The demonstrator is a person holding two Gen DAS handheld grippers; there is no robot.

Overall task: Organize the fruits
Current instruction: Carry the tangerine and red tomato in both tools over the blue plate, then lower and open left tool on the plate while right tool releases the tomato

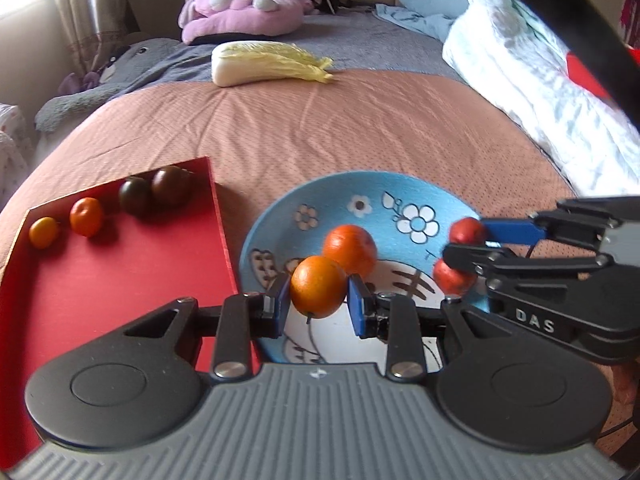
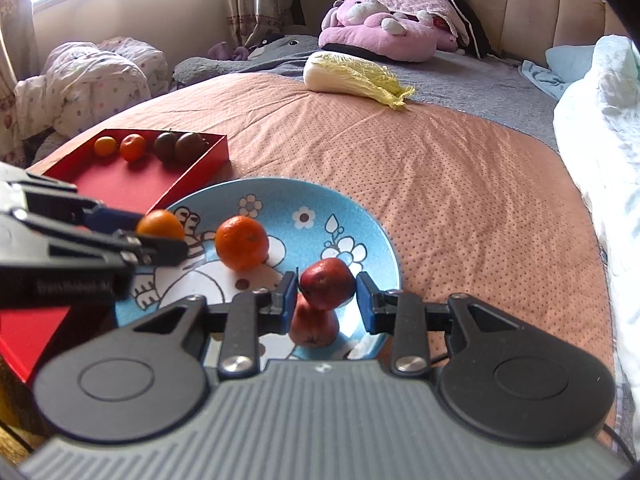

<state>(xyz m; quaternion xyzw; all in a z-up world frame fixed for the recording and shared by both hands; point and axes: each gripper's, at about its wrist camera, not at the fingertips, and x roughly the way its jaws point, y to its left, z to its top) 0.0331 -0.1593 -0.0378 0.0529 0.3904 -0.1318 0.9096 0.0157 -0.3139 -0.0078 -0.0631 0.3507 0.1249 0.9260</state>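
My left fingers [image 1: 280, 306] press from both sides on an orange [image 1: 318, 286], so my left gripper [image 1: 319, 304] is closed on it, and the fruit sits between the blue pads, lifted a little above the blue plate [image 1: 340, 188]. My right gripper [image 2: 326, 298] holds a red fruit [image 2: 327, 283] in the same way; its left pad touches the fruit, while at the right pad I see a thin gap, so I cannot tell how firm this grip is. Directly under this fruit, a second red fruit [image 2: 314, 326] lies on the plate near its front edge. A second orange [image 2: 241, 243] rests on the plate toward its middle, just behind the orange I hold in the left gripper. To the left of the plate, touching its rim, stands the red tray [image 1: 100, 280], and along the far wall of the tray lie four small tomatoes in a row: a yellow-orange one [image 1: 43, 232], an orange one [image 1: 85, 216], and two dark ones [image 1: 135, 195]. Far behind the plate, a napa cabbage [image 1: 268, 62] lies on the bed cover [image 1: 320, 128].
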